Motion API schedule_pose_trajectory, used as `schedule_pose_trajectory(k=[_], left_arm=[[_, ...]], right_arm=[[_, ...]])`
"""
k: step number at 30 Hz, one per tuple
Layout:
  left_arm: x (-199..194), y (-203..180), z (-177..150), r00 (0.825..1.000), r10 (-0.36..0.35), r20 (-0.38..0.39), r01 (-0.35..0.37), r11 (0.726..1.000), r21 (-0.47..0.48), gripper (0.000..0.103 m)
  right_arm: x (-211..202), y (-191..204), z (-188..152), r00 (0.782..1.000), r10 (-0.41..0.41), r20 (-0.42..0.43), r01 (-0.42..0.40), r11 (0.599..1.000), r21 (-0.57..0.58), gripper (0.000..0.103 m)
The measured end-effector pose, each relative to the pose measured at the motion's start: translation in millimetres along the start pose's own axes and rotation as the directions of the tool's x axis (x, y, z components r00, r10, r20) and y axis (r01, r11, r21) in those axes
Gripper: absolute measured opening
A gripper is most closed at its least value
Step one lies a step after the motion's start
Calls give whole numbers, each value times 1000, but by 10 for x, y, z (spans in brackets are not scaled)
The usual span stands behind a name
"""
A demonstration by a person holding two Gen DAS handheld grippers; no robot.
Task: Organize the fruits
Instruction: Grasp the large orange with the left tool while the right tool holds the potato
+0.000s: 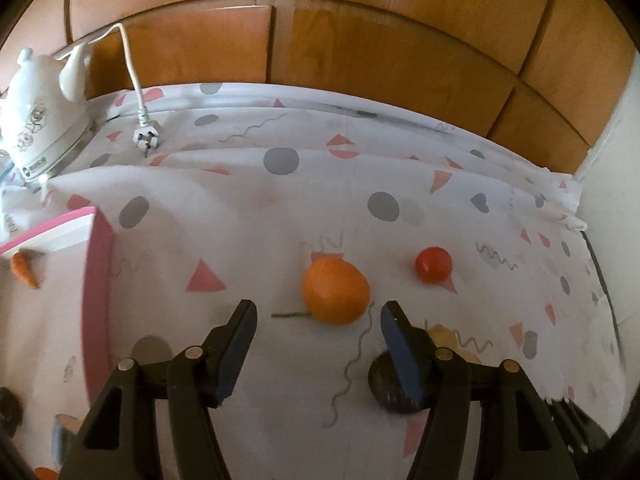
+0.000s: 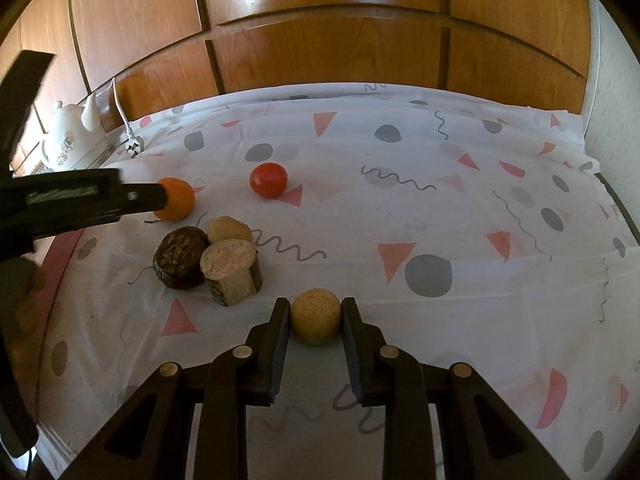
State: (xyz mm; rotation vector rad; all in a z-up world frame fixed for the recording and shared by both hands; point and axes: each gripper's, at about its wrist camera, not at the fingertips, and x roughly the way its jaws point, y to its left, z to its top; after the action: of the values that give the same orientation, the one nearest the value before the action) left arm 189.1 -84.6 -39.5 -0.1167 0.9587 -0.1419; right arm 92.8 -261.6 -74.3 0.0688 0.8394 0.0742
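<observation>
Both views are adequately lit by soft daylight, warm on the wooden wardrobe panels (image 2: pixel 320 32), which carry a bright glare patch at top centre in the right wrist view and a narrow white streak in the left wrist view. Shadows on the patterned cloth (image 1: pixel 248 216) are faint and short — the orange (image 1: pixel 335 292) and tomato (image 1: pixel 433 264) cast only weak ones. Fisheye distortion bows the panel lines and cloth edge strongly, black vignette fills the corners, and the pink-edged box (image 1: pixel 96 280) at left is motion-smeared — centre detail stays reasonably sharp.
</observation>
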Motion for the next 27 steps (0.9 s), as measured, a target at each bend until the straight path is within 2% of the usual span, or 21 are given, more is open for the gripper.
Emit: schedule_pose_trajectory(k=[6,8,9,15,19,27], left_arm=[[168,-90,92,1000,31,6,-31,999,24,64],[251,-74,83,1000,15,-15,-15,1000,23,43],[279,-59,68,1000,-15,-26,15,1000,21,40],[107,14,-101,1000,-26,-4,26,1000,9,38],[-54,24,-318,1000,-14,7,14,999,44,38],[-386,-55,-824,999,-50,11,48,993,112,38]], right_arm=[[5,-8,-2,1000,7,4,-7,1000,4,26],[4,-8,-4,1000,8,5,-8,1000,4,26],[3,-8,-4,1000,8,5,-8,1000,4,26],[5,-21,-6,1000,14,8,-15,1000,8,26],[11,-43,-6,1000,25,9,-25,1000,14,26],[17,-42,-1,1000,28,3,-28,999,17,26]])
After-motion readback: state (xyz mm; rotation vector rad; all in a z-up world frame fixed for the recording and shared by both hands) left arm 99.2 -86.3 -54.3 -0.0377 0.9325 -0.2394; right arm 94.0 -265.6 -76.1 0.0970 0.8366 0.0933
